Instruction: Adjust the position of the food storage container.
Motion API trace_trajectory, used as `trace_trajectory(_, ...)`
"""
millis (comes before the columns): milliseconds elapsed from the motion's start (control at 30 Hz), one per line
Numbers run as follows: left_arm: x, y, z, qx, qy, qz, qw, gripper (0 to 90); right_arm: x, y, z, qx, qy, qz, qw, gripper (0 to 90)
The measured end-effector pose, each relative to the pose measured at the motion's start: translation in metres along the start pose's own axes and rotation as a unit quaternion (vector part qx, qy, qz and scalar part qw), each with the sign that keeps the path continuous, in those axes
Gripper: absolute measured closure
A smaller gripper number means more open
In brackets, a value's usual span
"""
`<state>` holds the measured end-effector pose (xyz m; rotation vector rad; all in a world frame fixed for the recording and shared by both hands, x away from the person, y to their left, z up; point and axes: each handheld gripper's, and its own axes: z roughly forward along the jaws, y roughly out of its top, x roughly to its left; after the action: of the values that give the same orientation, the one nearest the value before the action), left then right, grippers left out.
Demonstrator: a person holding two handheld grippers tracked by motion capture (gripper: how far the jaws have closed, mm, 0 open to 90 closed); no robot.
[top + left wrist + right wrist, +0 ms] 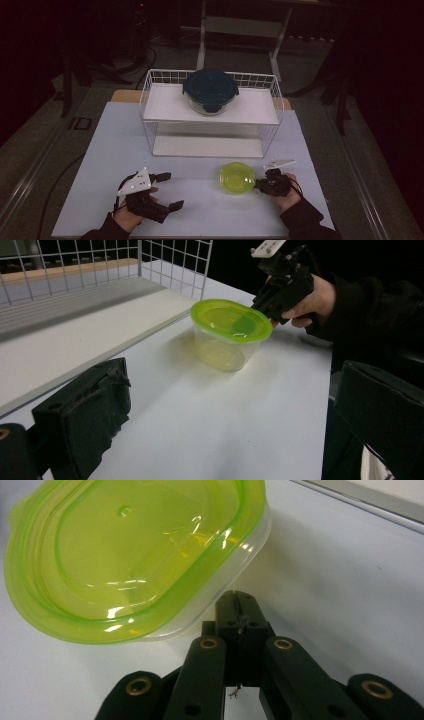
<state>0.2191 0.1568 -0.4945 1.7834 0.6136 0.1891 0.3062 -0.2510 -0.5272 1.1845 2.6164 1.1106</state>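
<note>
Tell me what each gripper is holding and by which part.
Nothing is held. The right gripper is shut, its tips just beside the green-lidded container, gripping nothing. The left gripper is open and empty.

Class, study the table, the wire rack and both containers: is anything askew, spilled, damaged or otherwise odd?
Nothing stands out. The green-lidded container sits upright on the table with its lid on, the right hand-held gripper shut at its edge. The dark-lidded container stands squarely on the wire rack shelf. No spill shows.

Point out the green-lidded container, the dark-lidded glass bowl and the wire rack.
green-lidded container [231,321], left gripper view, on its lid.
dark-lidded glass bowl [210,85], high view, on its lid.
wire rack [150,80], high view, on its back left rim.
</note>
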Motion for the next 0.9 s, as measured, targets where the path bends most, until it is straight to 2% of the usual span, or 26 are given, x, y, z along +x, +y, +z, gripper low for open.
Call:
trace_trajectory(233, 0.0, 0.0, 0.0, 0.0, 0.0, 0.001, 1.0, 1.2, 0.005, 0.006, 0.008, 0.001, 0.005, -0.007, 1.0, 90.0)
trace_trajectory(500, 0.0, 0.0, 0.001, 0.003, 0.001, 0.004, 1.0, 1.2, 0.006, 0.002, 0.006, 0.003, 0.002, -0.007, 1.0, 90.0)
trace_trajectory(900, 0.0, -0.001, 0.001, 0.004, -0.001, 0.003, 1.0, 1.2, 0.016, 0.01, 0.018, 0.013, 0.017, -0.015, 0.9997, 90.0)
